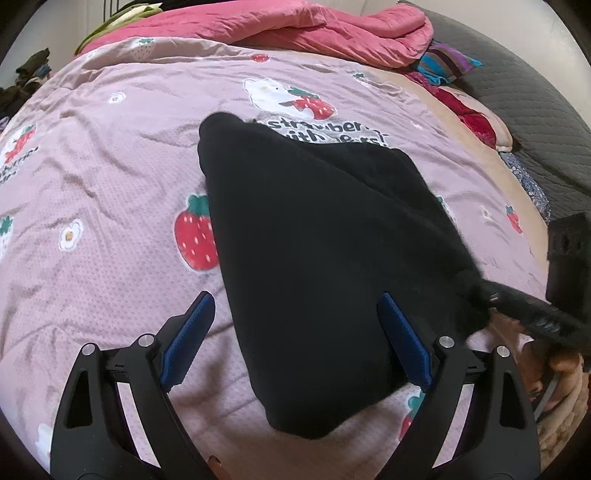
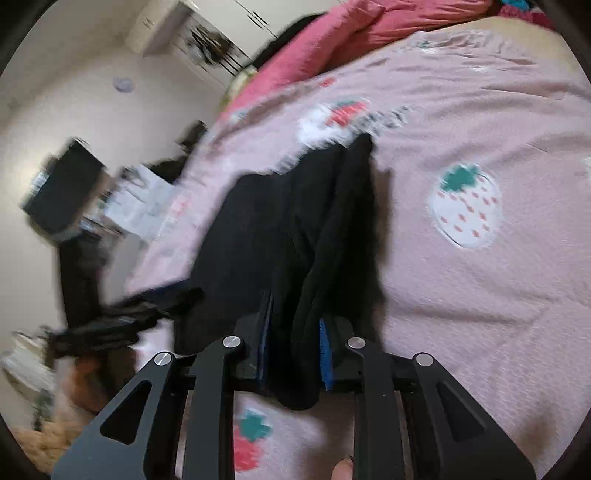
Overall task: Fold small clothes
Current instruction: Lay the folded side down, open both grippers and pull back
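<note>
black garment (image 1: 317, 266) spread on strawberry-print bedspread (image 1: 110, 192), ahead of and between wide-open left gripper (image 1: 295, 339) fingers, unpinched. right gripper (image 2: 295, 347) nearly closed, pads clamping garment's bunched corner.

Soft daylight; right view blurred, perhaps motion.

strawberry-print bedspread (image 1: 110, 192), pink quilt (image 1: 332, 29), grey blanket (image 1: 517, 85)

— What is the black fabric garment (image 1: 314, 258) laid upon?

— A bed covered by a pink strawberry-printed quilt (image 1: 110, 184); a rumpled red blanket (image 1: 332, 33) is heaped at its far edge.
</note>
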`<state>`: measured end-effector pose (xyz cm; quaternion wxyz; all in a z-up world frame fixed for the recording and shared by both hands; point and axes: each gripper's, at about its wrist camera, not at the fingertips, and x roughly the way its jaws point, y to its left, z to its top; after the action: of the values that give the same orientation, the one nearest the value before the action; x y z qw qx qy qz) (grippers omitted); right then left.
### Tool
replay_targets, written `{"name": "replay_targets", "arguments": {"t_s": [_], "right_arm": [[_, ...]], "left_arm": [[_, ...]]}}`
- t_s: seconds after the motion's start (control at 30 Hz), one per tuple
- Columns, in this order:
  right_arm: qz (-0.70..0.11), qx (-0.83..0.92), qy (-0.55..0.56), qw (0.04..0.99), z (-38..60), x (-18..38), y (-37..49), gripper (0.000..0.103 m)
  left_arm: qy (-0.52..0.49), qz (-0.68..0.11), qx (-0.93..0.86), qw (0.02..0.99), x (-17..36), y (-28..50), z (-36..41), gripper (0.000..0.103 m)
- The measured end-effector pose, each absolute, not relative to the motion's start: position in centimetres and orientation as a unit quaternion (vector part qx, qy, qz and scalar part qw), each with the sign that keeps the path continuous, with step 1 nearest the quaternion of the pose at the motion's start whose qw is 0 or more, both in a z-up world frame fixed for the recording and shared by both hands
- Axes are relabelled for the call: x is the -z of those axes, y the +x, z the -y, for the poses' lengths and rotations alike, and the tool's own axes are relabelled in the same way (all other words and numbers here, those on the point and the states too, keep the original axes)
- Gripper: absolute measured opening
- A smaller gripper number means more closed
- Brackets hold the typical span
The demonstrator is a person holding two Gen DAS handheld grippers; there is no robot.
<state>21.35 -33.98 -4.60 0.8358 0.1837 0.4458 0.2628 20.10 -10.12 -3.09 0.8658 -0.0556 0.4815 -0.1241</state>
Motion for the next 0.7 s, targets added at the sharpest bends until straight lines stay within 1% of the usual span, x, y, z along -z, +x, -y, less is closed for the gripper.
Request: {"name": "replay_targets", "arguments": {"t_s": [0.03,0.1,0.17,0.2,0.23,0.27,0.3,0.33,0.37,0.4,0.43,0.47,0.7], "right_arm": [[-0.448,-0.249,0.177,0.84,33.9,4.7,21.0,0.036],[-0.437,-0.234,0.169,0.852,33.9,3.9,20.0,0.04],[-0.416,-0.214,0.147,0.871,33.8,2.7,18.7,0.051],[-0.4,-0.207,0.134,0.883,33.7,1.9,17.9,0.06],[-0.379,-0.199,0.121,0.895,33.6,0.9,16.9,0.07],[-0.363,-0.19,0.113,0.905,33.5,0.1,16.1,0.076],[-0.342,-0.176,0.104,0.917,33.5,-0.8,14.8,0.088],[-0.328,-0.17,0.1,0.924,33.5,-1.3,14.2,0.094],[-0.315,-0.167,0.097,0.929,33.4,-1.9,13.5,0.094],[-0.304,-0.163,0.092,0.934,33.3,-2.3,12.6,0.095],[-0.293,-0.156,0.083,0.94,33.4,-2.8,11.8,0.098],[-0.286,-0.149,0.075,0.943,33.2,-3.0,11.2,0.098],[-0.249,-0.12,0.049,0.96,32.2,-2.9,6.2,0.098]], "left_arm": [[-0.054,-0.479,0.122,0.868,3.1,19.9,10.2,0.083],[-0.055,-0.471,0.118,0.872,2.8,19.4,10.1,0.083],[-0.064,-0.464,0.121,0.875,2.4,18.9,9.8,0.083],[-0.066,-0.461,0.123,0.877,2.1,18.5,9.7,0.086],[-0.065,-0.457,0.123,0.879,1.9,18.0,9.7,0.086],[-0.063,-0.452,0.121,0.881,1.6,17.7,9.7,0.086],[-0.061,-0.447,0.121,0.884,1.4,17.1,9.7,0.086],[-0.059,-0.441,0.121,0.887,1.1,16.4,9.7,0.086],[-0.056,-0.436,0.12,0.89,0.8,15.8,9.8,0.087],[-0.054,-0.431,0.117,0.893,0.6,15.2,9.8,0.094],[-0.052,-0.424,0.116,0.897,0.3,14.3,9.8,0.094],[-0.052,-0.417,0.115,0.9,0.0,13.6,9.7,0.094],[-0.056,-0.393,0.107,0.911,-0.9,9.3,8.5,0.094]]}}
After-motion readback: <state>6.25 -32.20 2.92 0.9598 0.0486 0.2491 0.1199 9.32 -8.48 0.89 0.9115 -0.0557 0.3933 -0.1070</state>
